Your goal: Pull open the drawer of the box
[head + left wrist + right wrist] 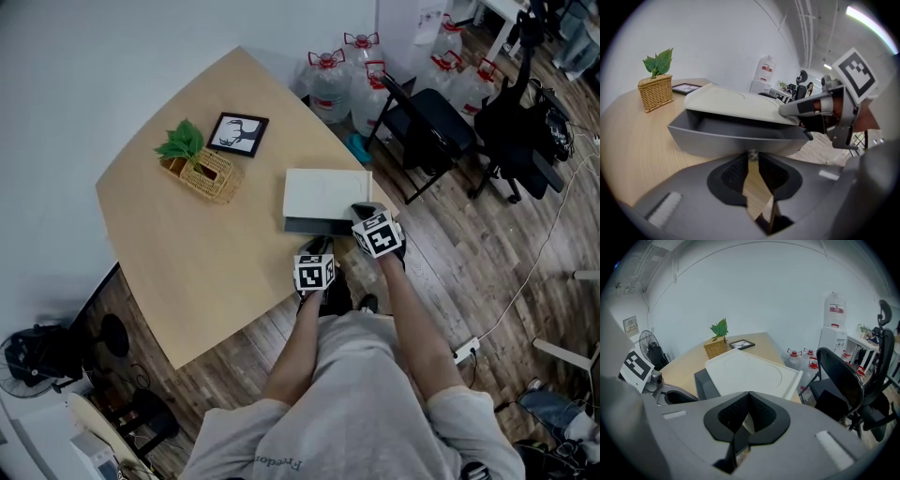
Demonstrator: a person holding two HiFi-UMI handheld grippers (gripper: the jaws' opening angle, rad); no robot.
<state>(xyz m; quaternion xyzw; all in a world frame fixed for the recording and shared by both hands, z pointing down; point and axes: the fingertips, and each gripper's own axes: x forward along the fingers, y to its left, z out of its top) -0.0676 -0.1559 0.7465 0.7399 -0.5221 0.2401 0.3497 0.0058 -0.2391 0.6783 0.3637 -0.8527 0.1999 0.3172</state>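
A white box lies near the table's right edge, and its grey drawer is slid partly out toward me. In the left gripper view the drawer is an open grey tray, empty as far as I can see. A small knob on its front is pinched between the jaws of my left gripper, which is shut on it. My right gripper is shut with nothing between its jaws. Its tip rests on the lid's near right corner, over the white lid.
A wicker basket with a green plant and a framed picture stand on the table behind the box. Water bottles and black chairs stand on the floor to the right. The table edge runs just below the drawer.
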